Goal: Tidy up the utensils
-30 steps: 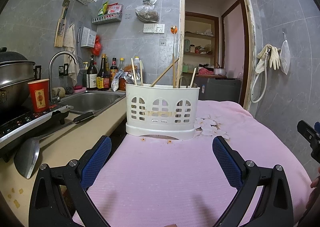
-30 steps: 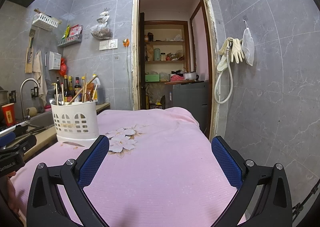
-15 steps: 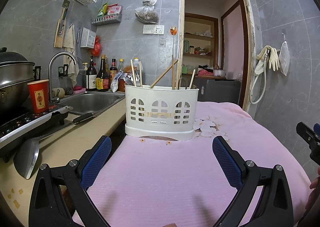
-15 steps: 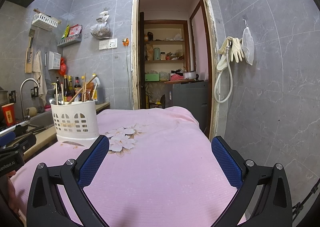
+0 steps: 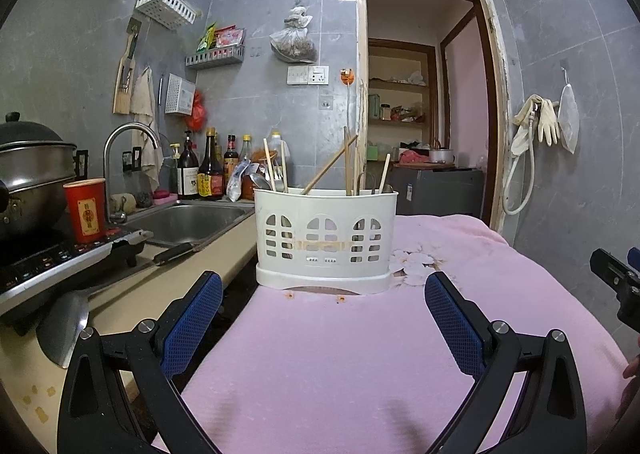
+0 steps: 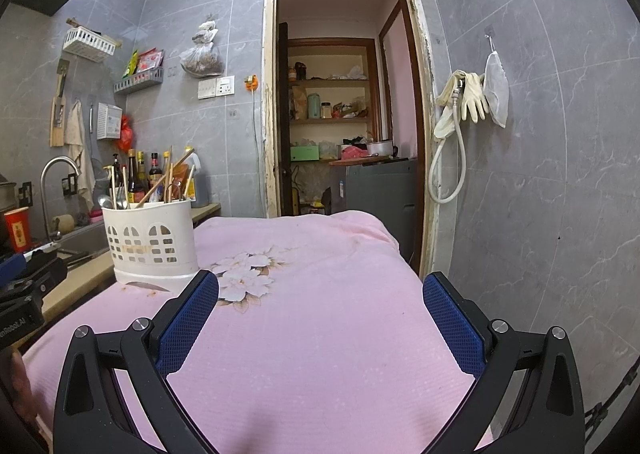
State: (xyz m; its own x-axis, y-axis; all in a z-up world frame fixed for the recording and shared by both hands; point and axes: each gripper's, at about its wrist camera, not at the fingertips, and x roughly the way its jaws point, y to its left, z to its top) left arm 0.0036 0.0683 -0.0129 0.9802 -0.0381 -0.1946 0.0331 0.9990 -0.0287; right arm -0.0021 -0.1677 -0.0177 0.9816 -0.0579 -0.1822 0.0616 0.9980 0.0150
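A white slotted utensil holder [image 5: 326, 240] stands upright on the pink cloth [image 5: 320, 354], with chopsticks [image 5: 330, 165] and a metal spoon [image 5: 260, 181] sticking out of its top. My left gripper [image 5: 324, 294] hovers just in front of it, open and holding nothing. In the right wrist view the same holder [image 6: 150, 244] sits to the far left, well away from my right gripper [image 6: 320, 298], which is also open and empty over the cloth [image 6: 320, 334].
A counter on the left carries a ladle [image 5: 64, 326], a stove with a steel pot [image 5: 32, 173], a red cup [image 5: 86, 209] and a sink [image 5: 188, 217]. Sauce bottles [image 5: 208, 169] line the wall. A doorway [image 6: 340, 125] opens behind the table.
Both views have barely shifted; the utensil holder sits a touch lower and nearer in the left wrist view. Both grippers stay open.
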